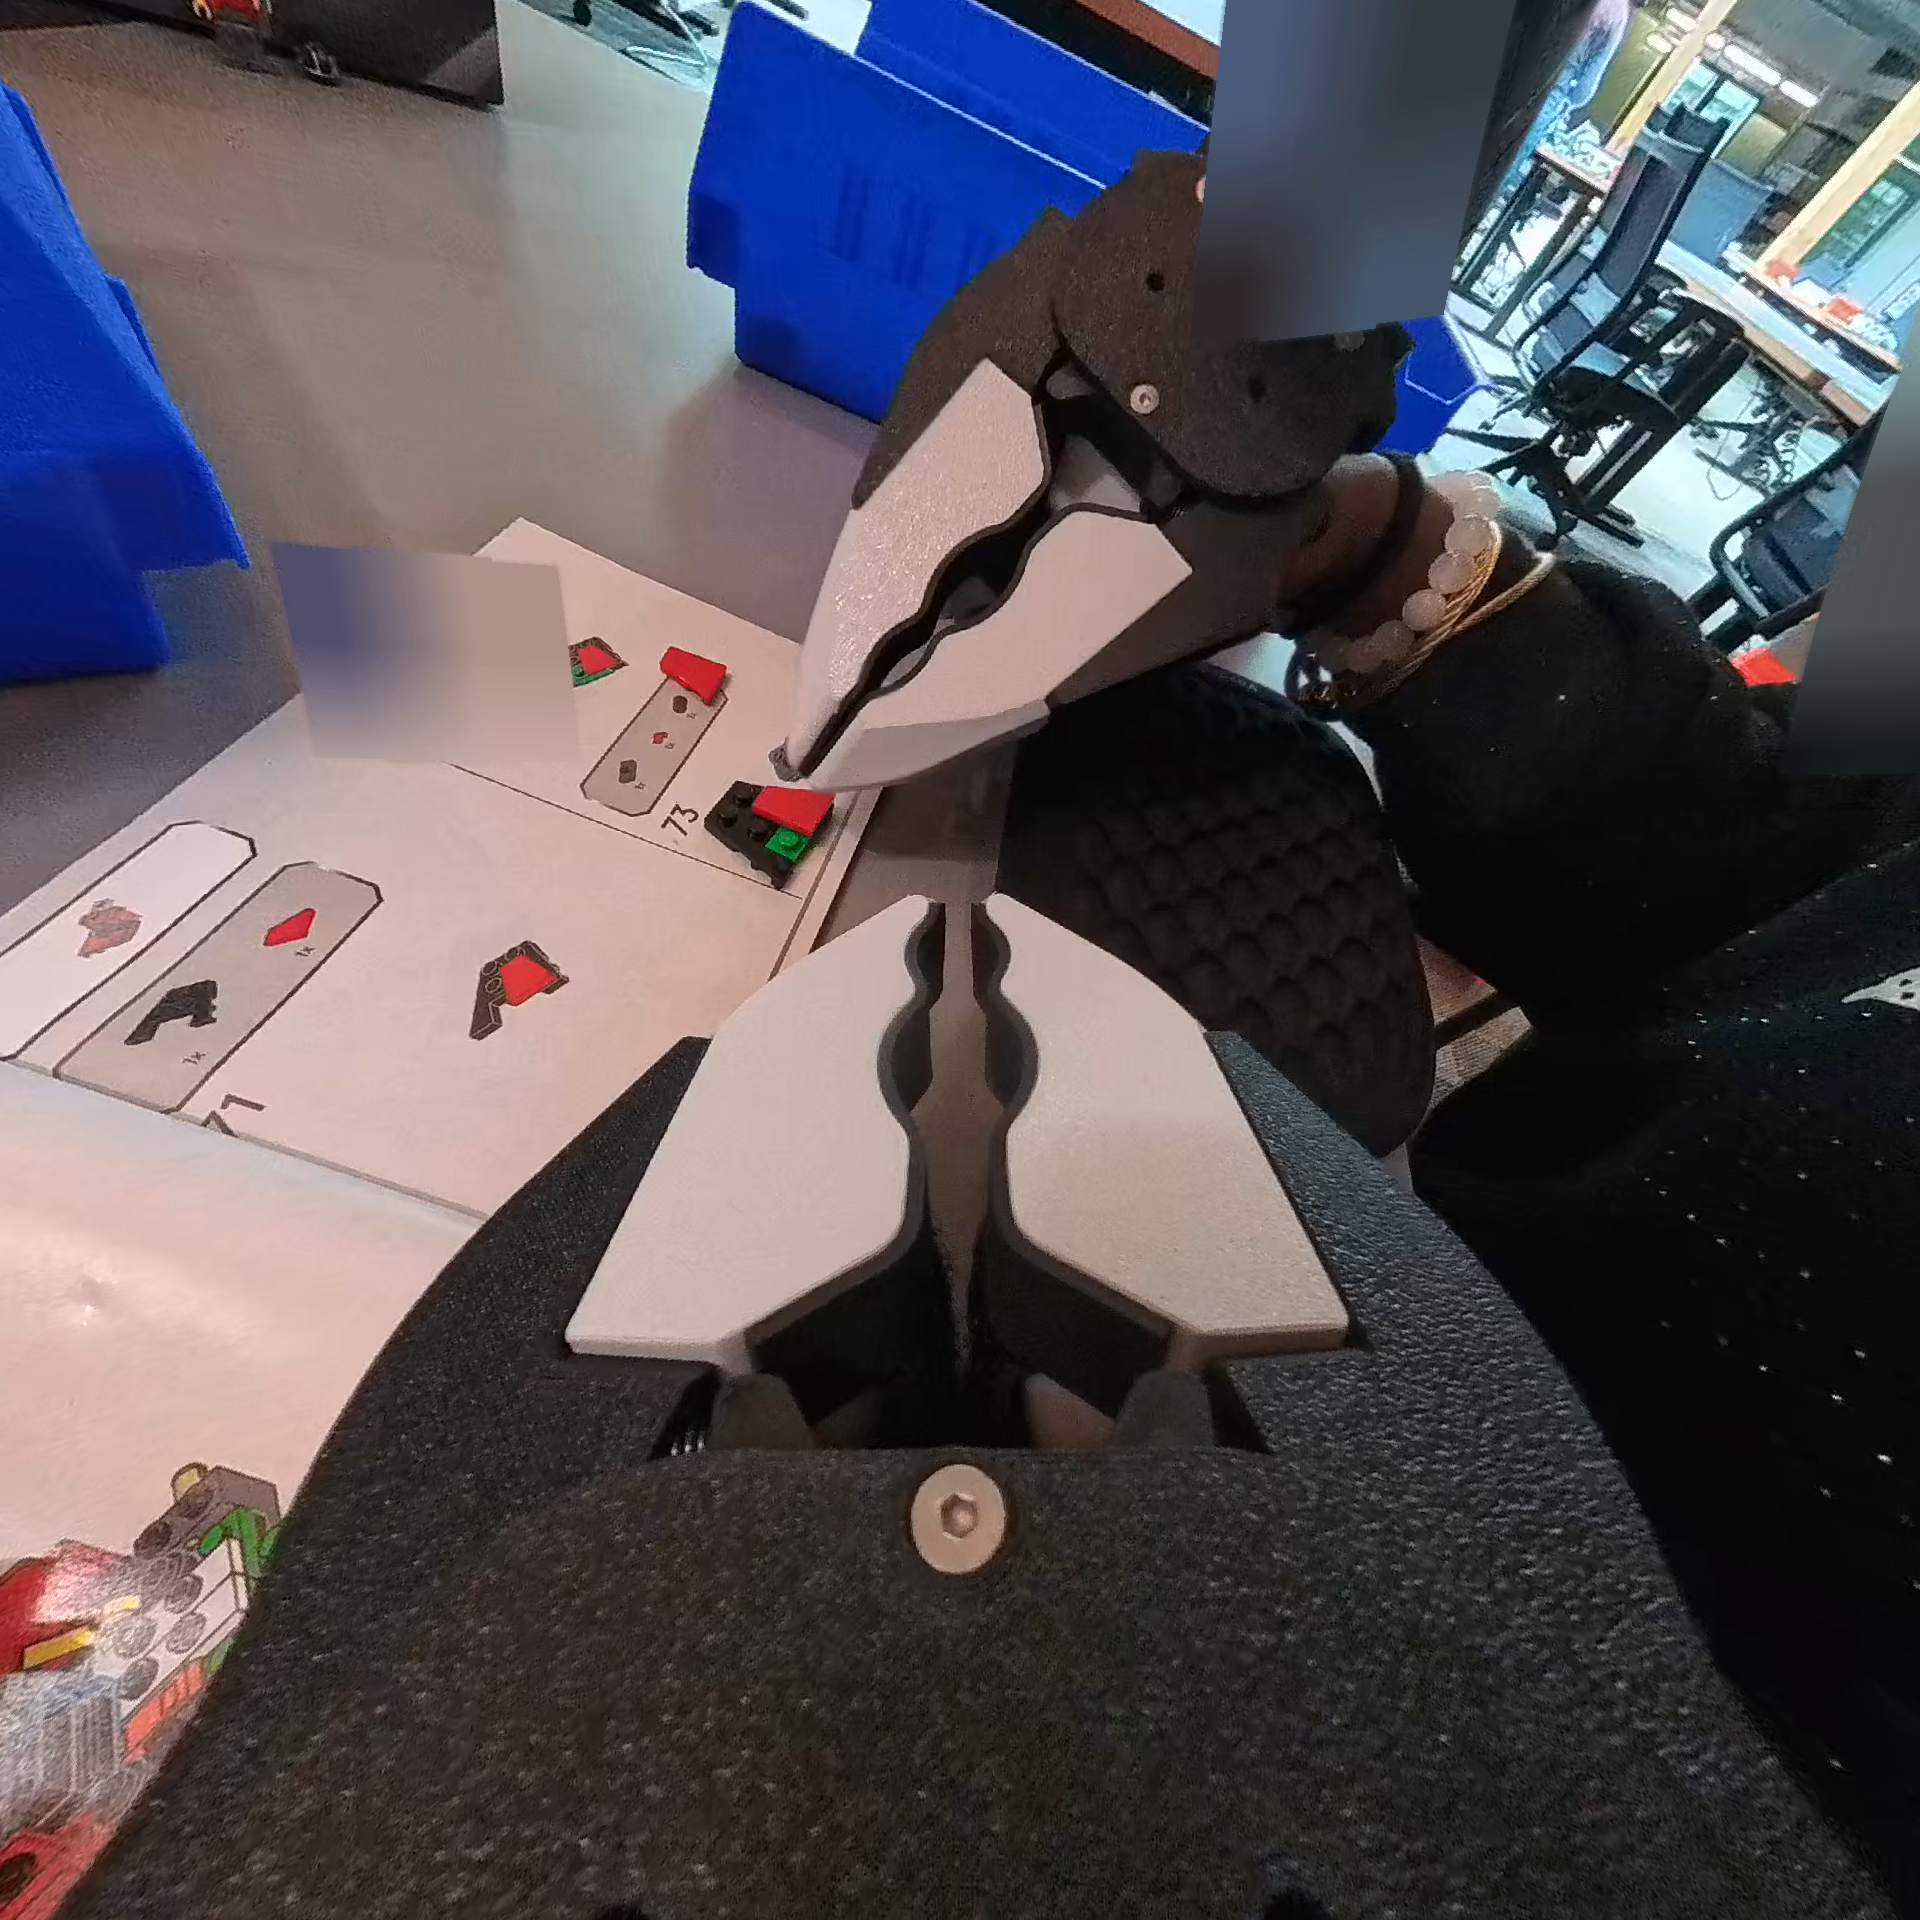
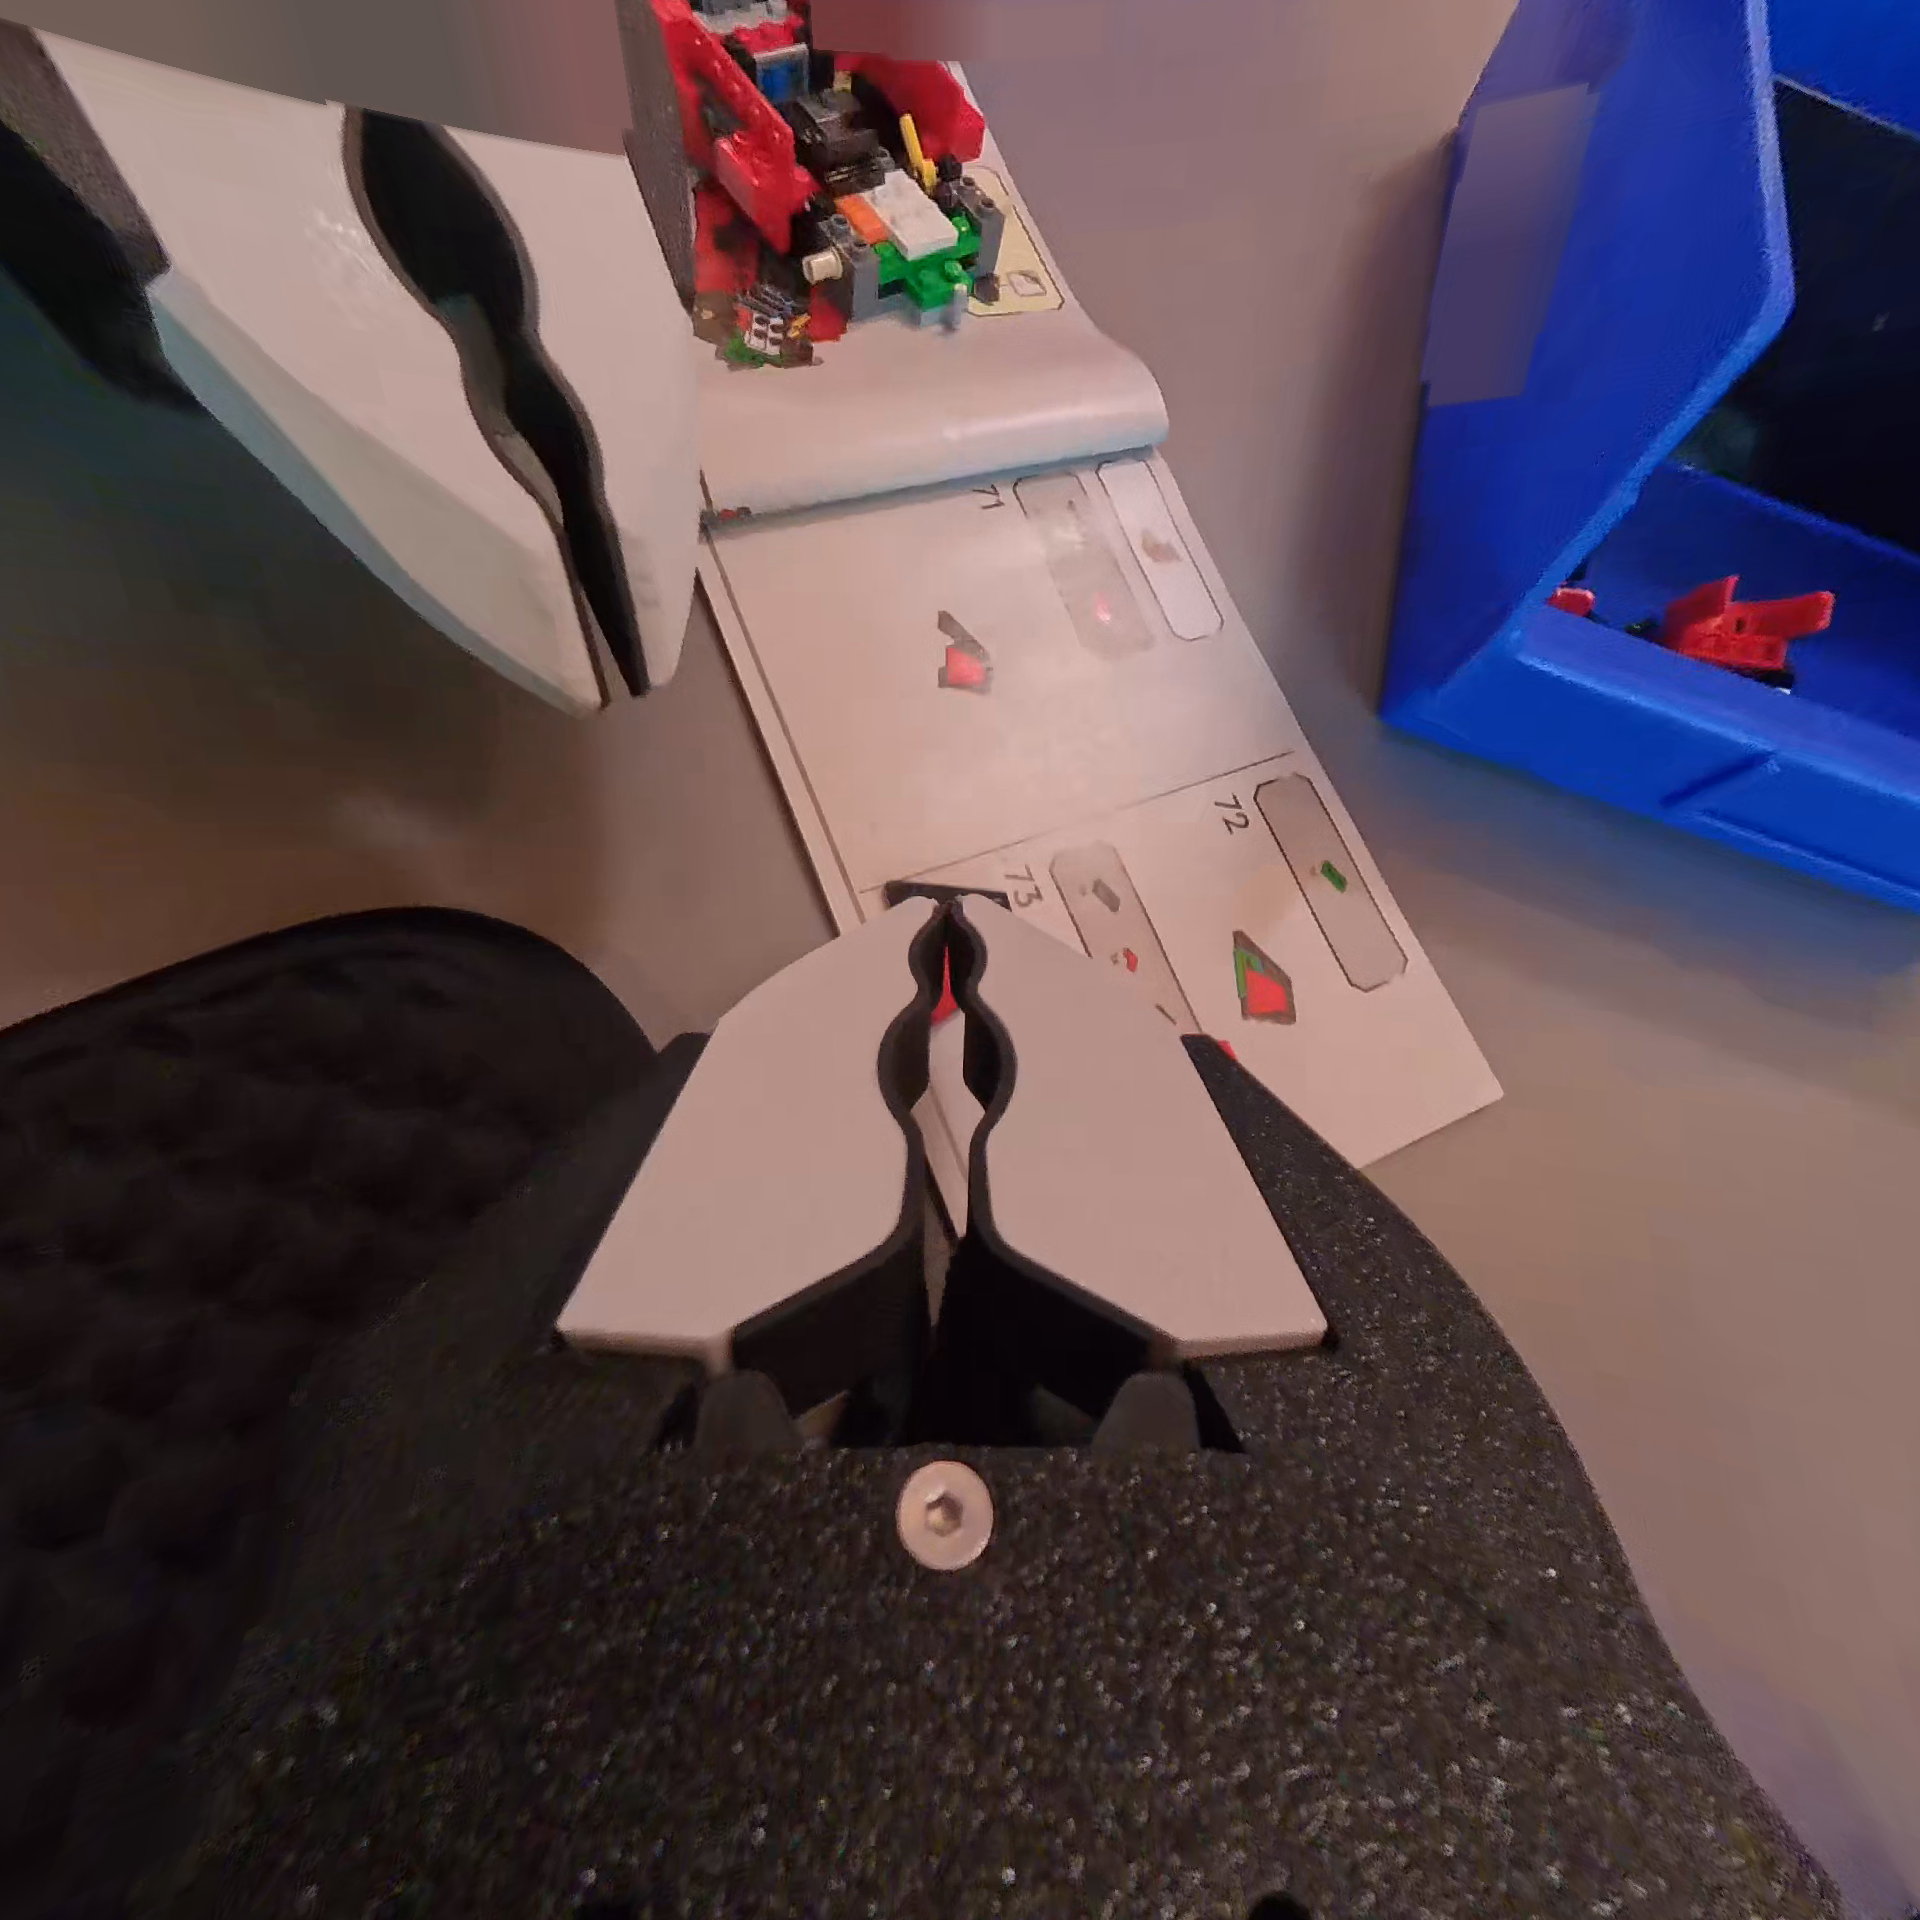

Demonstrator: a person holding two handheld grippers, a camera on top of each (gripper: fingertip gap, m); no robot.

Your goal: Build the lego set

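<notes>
A small build, a black wedge plate (image 1: 750,831) carrying a red slope (image 1: 792,805) and a green plate (image 1: 790,840), lies on the open instruction booklet (image 1: 436,997). My right gripper (image 1: 800,767) hovers just above it, shut, with a small dark grey piece (image 1: 781,764) pinched at its tips. In the right wrist view my right gripper (image 2: 948,912) hides most of the black plate (image 2: 914,894). A loose red slope (image 1: 694,670) lies on the page behind. My left gripper (image 1: 956,906) is shut with nothing seen in it, back off the booklet's edge; it also shows in the right wrist view (image 2: 615,686).
The large red Lego model (image 2: 821,177) stands on the booklet's far, curled page (image 2: 935,416). A blue bin (image 2: 1621,520) holds red pieces (image 2: 1725,623); more blue bins (image 1: 883,208) stand behind. A black quilted pad (image 1: 1226,883) lies beside the booklet. A person's braceleted wrist (image 1: 1455,582) holds the right gripper. One gripper's finger ends stand about 6 cm off the other's.
</notes>
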